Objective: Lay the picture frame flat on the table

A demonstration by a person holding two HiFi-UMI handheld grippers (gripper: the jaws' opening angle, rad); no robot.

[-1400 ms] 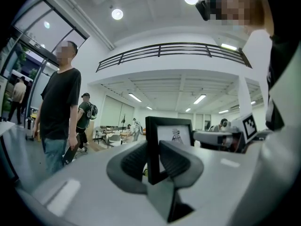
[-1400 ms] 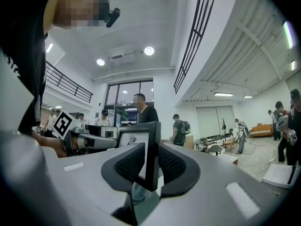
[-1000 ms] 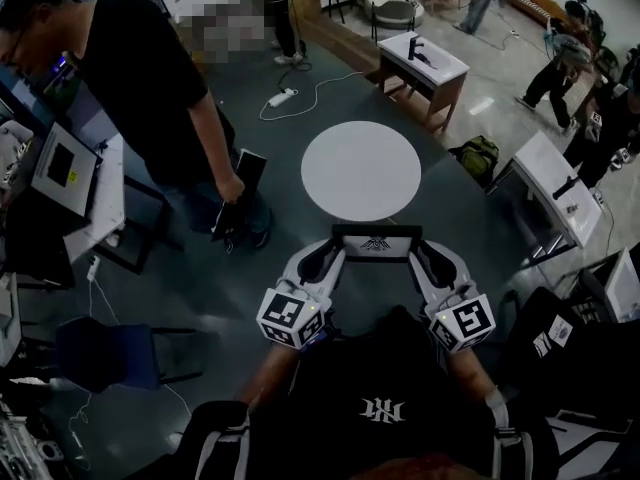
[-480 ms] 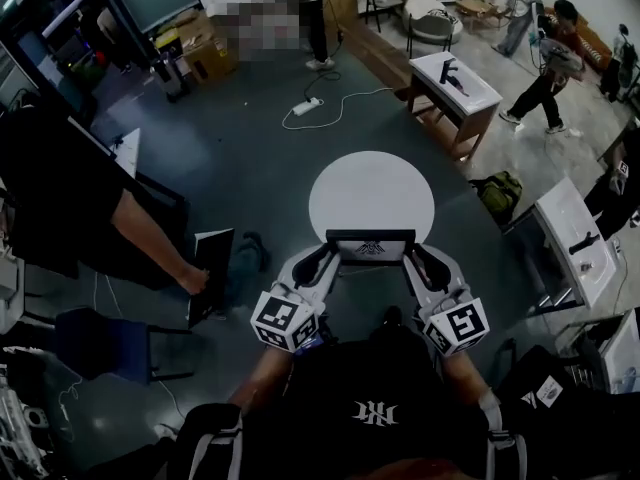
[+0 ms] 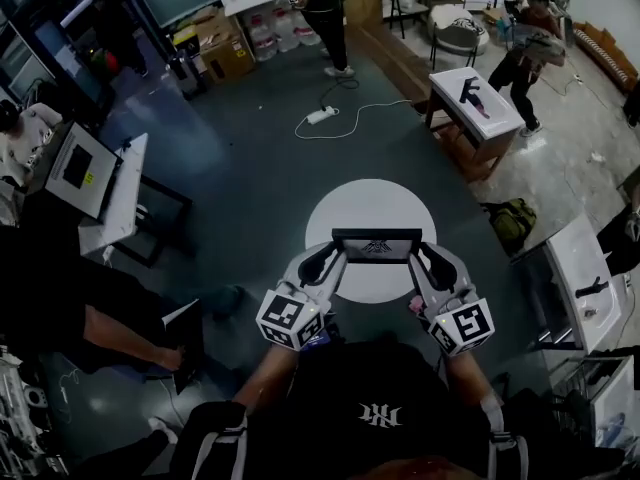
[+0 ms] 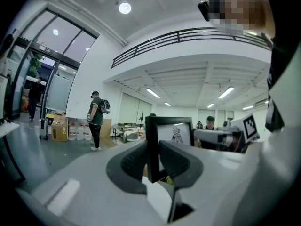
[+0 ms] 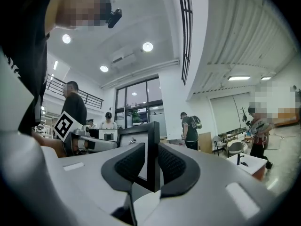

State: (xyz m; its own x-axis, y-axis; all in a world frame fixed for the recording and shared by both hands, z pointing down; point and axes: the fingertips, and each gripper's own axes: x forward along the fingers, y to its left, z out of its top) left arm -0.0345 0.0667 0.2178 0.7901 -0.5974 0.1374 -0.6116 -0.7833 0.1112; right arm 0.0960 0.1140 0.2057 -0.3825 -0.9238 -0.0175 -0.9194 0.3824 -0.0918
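Holding the picture frame (image 5: 376, 245) up on edge between both tools, dead ahead at 12 o'clock. Its black top bar runs left to right and the white picture with a dark figure shows below it. My left gripper (image 5: 328, 261) pinches the frame's 9 o'clock side: in the left gripper view both dark pads press on the black side bar, one on each face. My right gripper (image 5: 428, 260) does the same at the 3 o'clock side, and in the right gripper view the bar sits clamped squarely between the ribbed pads. Each tool is biting the frame, neither is spread free.

From the head view the frame sits over the 6 o'clock rim of the round white table (image 5: 365, 193) and is not yet flat. Whether its lower edge touches the tabletop I cannot tell from up here.

The marker cubes (image 5: 292, 318) ride close to my chest, one on each tool, at 7 and 5 o'clock of the frame.

Around the room, a power strip (image 5: 320, 116) with a white cable lies on the dark floor past the table at 11 o'clock. A white rectangular table (image 5: 490, 118) stands at 1 o'clock with a small dark object on it. A green backpack (image 5: 512, 218) sits on the floor at 3 o'clock of the round table. A person in dark clothes (image 5: 90, 308) is low down at my 9 o'clock.
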